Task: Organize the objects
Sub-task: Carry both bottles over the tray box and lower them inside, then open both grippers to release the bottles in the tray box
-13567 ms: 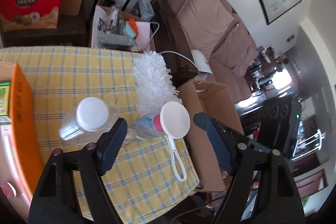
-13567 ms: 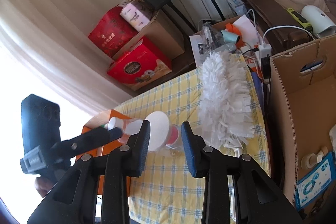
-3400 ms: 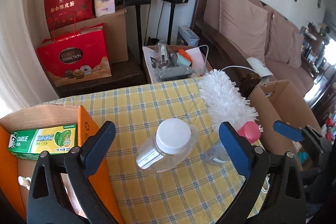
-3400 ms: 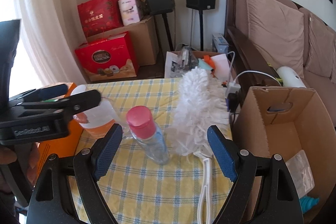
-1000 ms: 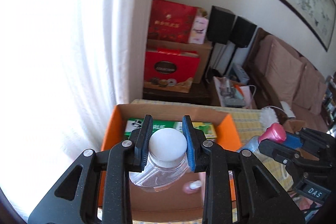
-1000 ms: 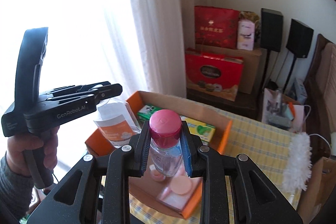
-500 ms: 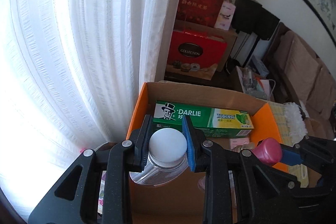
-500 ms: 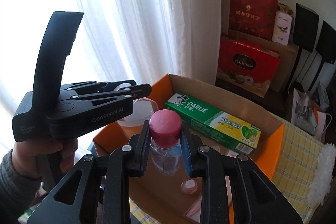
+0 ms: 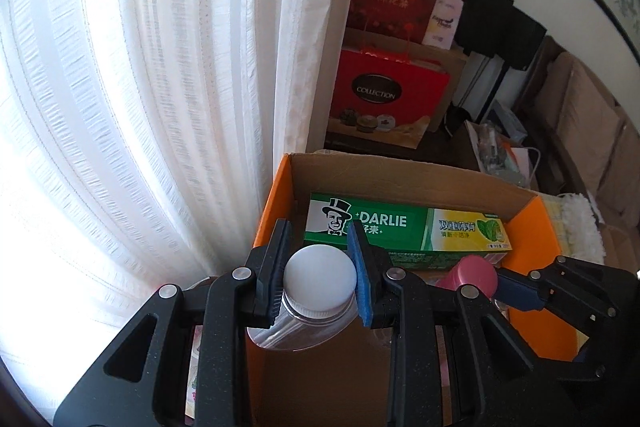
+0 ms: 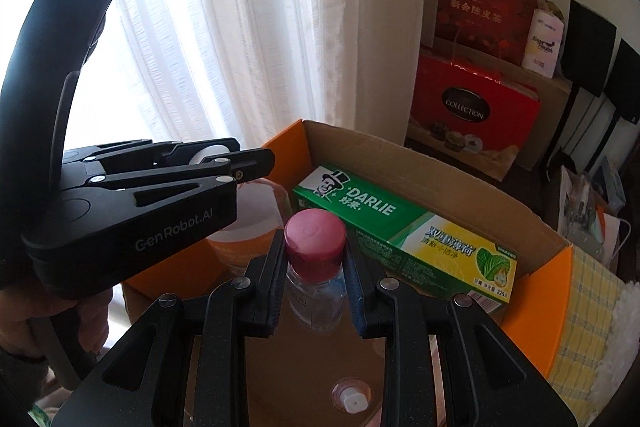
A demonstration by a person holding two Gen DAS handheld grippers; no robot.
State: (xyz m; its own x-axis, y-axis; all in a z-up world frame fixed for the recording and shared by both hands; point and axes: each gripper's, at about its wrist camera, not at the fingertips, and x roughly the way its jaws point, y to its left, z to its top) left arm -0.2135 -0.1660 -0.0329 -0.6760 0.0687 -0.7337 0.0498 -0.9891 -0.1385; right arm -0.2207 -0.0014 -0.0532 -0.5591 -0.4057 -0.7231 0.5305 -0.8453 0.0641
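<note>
My left gripper [image 9: 320,273] is shut on the white cap of a clear plastic jar [image 9: 320,277] and holds it over the left near corner of the orange cardboard box [image 9: 276,199]. My right gripper [image 10: 315,259] is shut on the pink cap of a small clear bottle [image 10: 315,239] and holds it inside the box [image 10: 532,223], just in front of a green Darlie toothpaste carton [image 10: 404,231]. In the left wrist view the pink cap [image 9: 468,273] and right gripper sit to the right of the jar. The jar's orange label [image 10: 248,247] shows behind the left gripper.
White curtains [image 9: 160,87] hang close to the box on the left. A small clear item with a white top [image 10: 351,401] lies on the box floor. A white duster [image 9: 580,227] lies on the yellow checked cloth [image 10: 588,307] to the right. Red gift boxes [image 9: 384,95] stand behind.
Both grippers have moved further left and lower into the orange box, each with its bottle. The toothpaste carton now sits closer in both views.
</note>
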